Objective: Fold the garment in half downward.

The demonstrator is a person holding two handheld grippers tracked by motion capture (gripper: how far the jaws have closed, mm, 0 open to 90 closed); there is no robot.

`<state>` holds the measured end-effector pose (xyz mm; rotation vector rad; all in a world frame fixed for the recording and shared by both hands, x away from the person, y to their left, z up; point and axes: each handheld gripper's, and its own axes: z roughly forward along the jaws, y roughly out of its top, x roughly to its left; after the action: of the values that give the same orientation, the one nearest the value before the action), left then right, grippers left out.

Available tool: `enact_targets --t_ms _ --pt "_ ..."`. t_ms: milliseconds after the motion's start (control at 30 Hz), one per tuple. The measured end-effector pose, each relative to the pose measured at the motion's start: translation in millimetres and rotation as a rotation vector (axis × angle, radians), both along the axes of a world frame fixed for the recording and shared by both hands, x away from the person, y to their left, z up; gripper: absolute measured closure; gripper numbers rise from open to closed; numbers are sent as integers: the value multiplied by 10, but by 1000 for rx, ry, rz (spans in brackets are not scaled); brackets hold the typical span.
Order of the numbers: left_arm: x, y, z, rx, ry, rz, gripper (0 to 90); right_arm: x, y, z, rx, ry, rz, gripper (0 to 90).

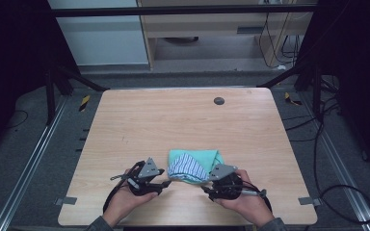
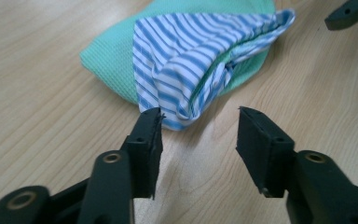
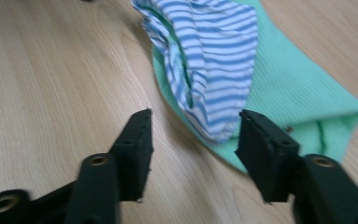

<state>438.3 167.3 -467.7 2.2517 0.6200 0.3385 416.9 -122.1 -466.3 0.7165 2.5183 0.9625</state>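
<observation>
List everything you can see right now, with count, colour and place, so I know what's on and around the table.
Folded cloth: one, mint green with a blue-and-white striped layer on top, near edge of table between the two claws.
Table: one, light wood, centre.
Round cap: one, dark grey, set in the tabletop near the far edge.
Cables: several, black, on the floor right of the table.
Hazard tape: two yellow-and-black strips, on the floor by the far corners.
Left claw: one, black, open, tips just short of the cloth's striped corner.
Right claw: one, black, open, at the cloth's striped edge.
</observation>
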Motion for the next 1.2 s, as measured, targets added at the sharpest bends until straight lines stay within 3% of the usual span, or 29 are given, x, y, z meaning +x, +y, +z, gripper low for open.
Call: enact_targets --t_ms 67,200,367,433,467,567,700,733,767,800,833,867,933,967,1067,1133,1200 --pt "19 -2 28 3 -19 9 462 -6 -21 -2 -3 -4 -8 358" --pt "98 -12 61 -10 -37 38 400 6 -141 -20 0 -8 -76 248" --pt "197 48 59 -1 -24 73 309 80 -312 -15 13 -1 -165 157" --pt "280 113 43 2 6 108 208 172 -446 -49 29 -2 -223 111" --pt "280 113 43 2 6 108 187 172 -446 -49 29 -2 -223 111" --pt "431 231 1 3 31 188 85 321 -624 -108 70 27 -304 85" --pt "572 341 -34 3 44 225 69 449 -732 -135 82 20 -350 64" --pt "654 394 -52 -4 50 244 62 547 -801 -138 90 7 -393 63" --pt "654 394 -52 -4 50 244 60 547 -801 -138 90 7 -393 63" --pt "762 445 -75 3 53 261 59 658 -868 -143 113 11 -442 64" --pt "762 445 -75 3 53 261 59 658 -868 -143 113 11 -442 64" --pt "827 477 -95 1 55 281 59 773 -933 -167 136 18 -483 67" --pt "918 532 -124 2 55 307 59 827 -954 -186 142 21 -496 68" --pt "982 590 -156 -2 50 337 59 916 -974 -221 141 29 -529 74" --pt "1048 659 -197 -13 52 378 56 998 -984 -256 135 34 -546 74" --pt "1092 706 -222 -16 50 412 56 1062 -986 -286 164 32 -571 82" --pt "1133 733 -239 -8 45 437 53 1138 -976 -305 145 53 -589 66"
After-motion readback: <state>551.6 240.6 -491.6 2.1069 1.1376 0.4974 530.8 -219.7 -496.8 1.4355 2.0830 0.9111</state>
